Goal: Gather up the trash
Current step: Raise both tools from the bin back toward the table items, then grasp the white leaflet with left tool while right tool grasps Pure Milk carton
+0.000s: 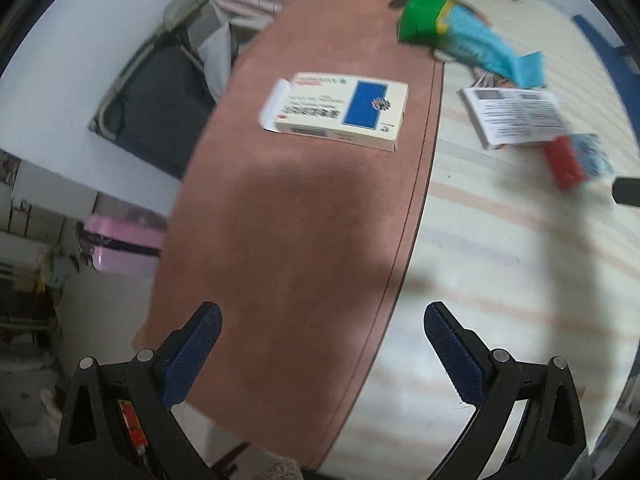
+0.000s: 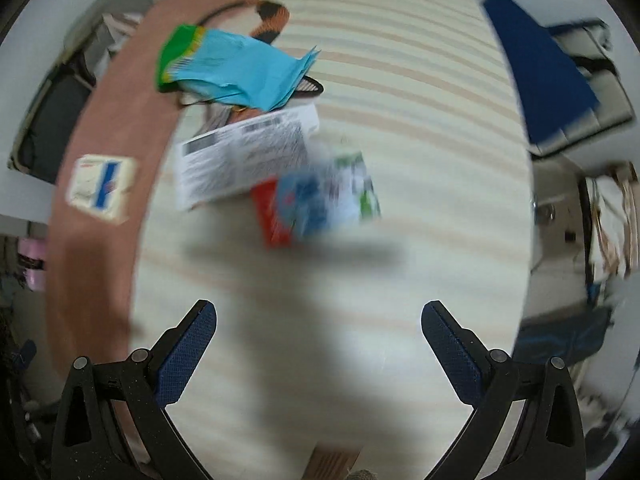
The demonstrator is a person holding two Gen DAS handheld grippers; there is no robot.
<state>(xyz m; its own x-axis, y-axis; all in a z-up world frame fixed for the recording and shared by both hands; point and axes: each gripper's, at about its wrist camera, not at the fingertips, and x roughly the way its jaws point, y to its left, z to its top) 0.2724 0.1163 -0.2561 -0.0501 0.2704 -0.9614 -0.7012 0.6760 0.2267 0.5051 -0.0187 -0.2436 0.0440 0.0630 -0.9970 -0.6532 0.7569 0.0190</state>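
Brown runner (image 1: 304, 216) bears white box (image 1: 340, 112).

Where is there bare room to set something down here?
Bare: the striped cloth nearest the open right gripper, and the brown strip below the white box. Crowded: the blue-green bag, leaflet and red packet.

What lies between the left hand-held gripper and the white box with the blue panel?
Nothing: in the left wrist view, only bare brown cloth stretches from the open left hand-held gripper to the white box.
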